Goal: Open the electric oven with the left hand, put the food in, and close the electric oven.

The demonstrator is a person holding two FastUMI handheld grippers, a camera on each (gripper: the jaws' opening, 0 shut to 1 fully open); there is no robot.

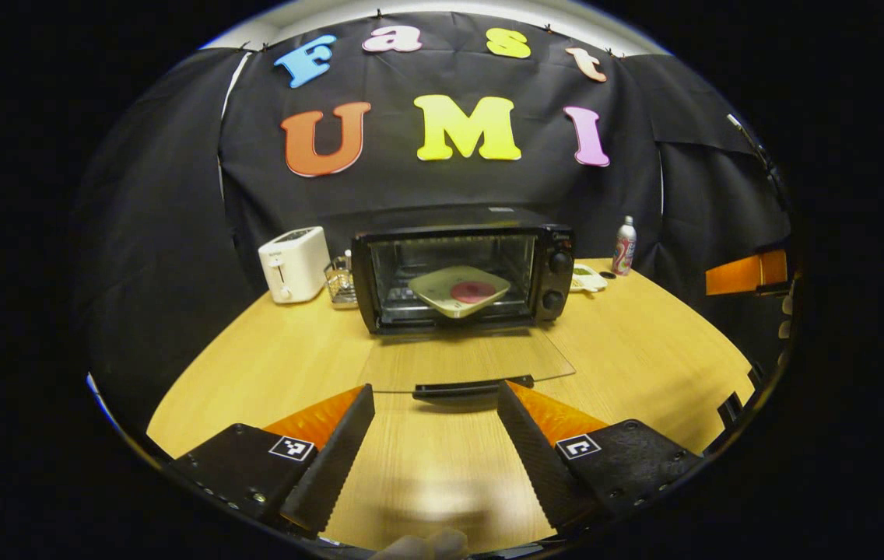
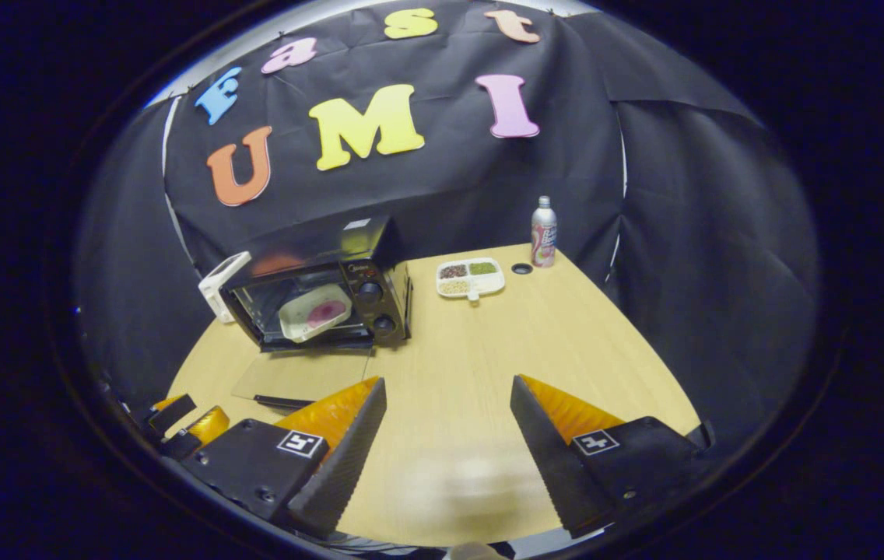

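Left tool (image 1: 436, 389) gapes before the oven door (image 1: 464, 364), plate (image 1: 461, 291) tilted inside.

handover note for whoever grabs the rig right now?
Left gripper: open, empty, facing the door handle.
Right gripper: open, empty, over the table.
Oven: door folded down flat, plate of food inside, tilted on the rack.
Done: opened, food in.
Left: lift the door by its handle with the left gripper and shut it.
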